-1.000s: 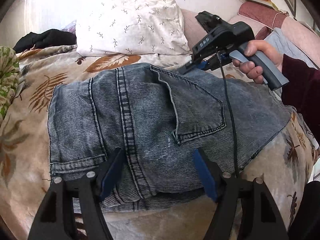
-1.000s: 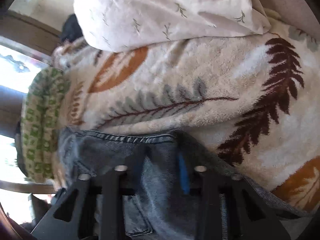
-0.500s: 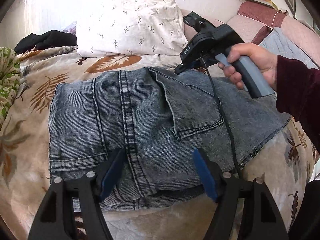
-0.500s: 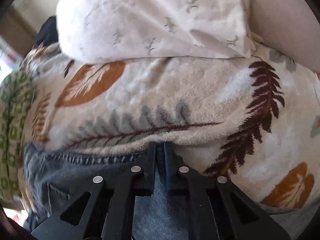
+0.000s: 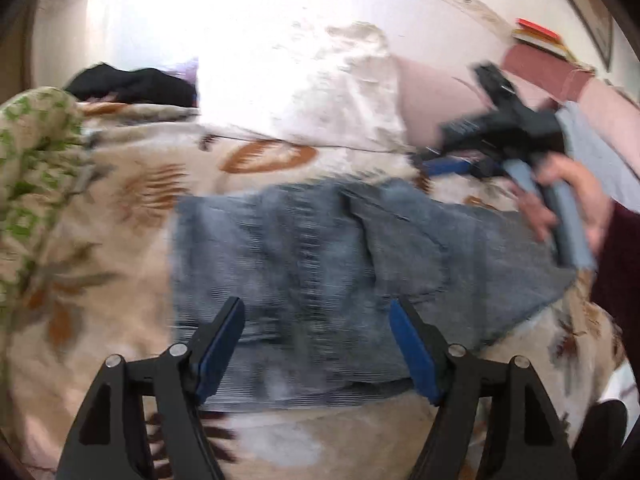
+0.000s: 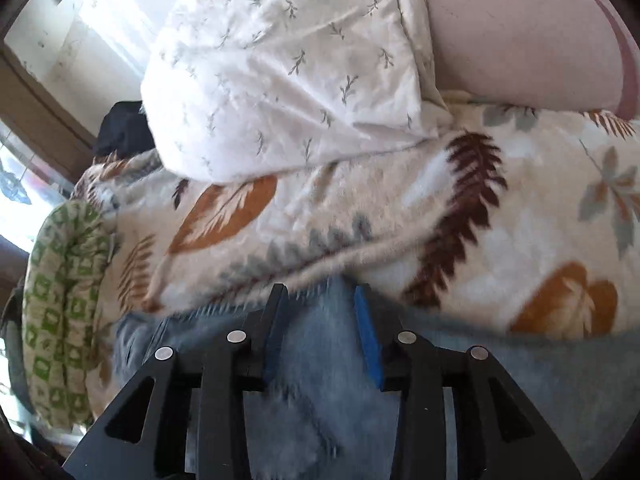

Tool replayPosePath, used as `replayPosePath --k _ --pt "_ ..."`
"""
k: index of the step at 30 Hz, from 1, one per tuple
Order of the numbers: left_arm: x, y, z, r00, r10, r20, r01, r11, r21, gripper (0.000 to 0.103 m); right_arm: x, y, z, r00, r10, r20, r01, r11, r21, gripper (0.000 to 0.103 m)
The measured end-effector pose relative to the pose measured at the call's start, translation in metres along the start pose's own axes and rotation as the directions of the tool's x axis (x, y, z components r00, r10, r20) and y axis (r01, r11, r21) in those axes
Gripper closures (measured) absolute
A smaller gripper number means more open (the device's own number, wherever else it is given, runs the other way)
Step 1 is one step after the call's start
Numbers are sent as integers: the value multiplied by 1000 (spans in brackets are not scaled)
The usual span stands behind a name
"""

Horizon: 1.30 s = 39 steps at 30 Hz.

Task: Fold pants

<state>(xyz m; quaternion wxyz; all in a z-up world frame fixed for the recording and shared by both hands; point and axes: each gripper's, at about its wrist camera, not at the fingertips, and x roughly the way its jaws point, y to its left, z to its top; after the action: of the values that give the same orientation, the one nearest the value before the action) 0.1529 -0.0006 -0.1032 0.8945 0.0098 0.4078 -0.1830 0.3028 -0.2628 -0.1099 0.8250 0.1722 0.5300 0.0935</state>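
Observation:
Folded grey-blue jeans (image 5: pixel 320 260) lie flat on a leaf-patterned blanket (image 5: pixel 120 280). My left gripper (image 5: pixel 315 306) hangs over their near edge, its blue pads wide apart and opening a little more, gripping nothing. A hand (image 5: pixel 572 188) holds my right gripper (image 5: pixel 434 160) above the jeans' far right edge. In the right wrist view the right gripper (image 6: pixel 321 292) is opening. The jeans (image 6: pixel 320 380) lie below its parted pads, which do not press on the cloth. The left wrist view is blurred by motion.
A white leaf-print pillow (image 5: pixel 300 92) and a pink cushion (image 6: pixel 520 40) lie behind the jeans. A green patterned cloth (image 5: pixel 32 160) is bunched at the left, beside a black garment (image 5: pixel 132 84). Books (image 5: pixel 540 36) sit on a ledge at the far right.
The right gripper, shut on the jeans' far edge half a second ago, has let go and risen. The left gripper has lifted up and back, so the jeans look smaller.

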Motion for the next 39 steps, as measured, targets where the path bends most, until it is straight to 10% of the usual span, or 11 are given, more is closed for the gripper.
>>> replayPosePath --k 9,14,29,35,39 --pt "39 40 -13 970 157 -183 -171 983 -62 26 45 -8 -33 994 -72 -84 81 991 104 68" --pt "43 52 -14 969 125 -212 -150 983 -107 19 46 -10 -32 998 -6 -58 16 983 183 49" --pt "-5 144 12 971 178 -159 -221 921 -320 20 -101 -67 -132 995 -4 95 -18 974 226 33" --pt "5 130 8 982 81 -173 -132 942 -309 20 -129 -74 -186 984 71 161 -113 956 272 33" --pt "-19 110 17 990 133 -50 -142 957 -252 20 -172 -130 -227 960 10 279 -129 902 413 33"
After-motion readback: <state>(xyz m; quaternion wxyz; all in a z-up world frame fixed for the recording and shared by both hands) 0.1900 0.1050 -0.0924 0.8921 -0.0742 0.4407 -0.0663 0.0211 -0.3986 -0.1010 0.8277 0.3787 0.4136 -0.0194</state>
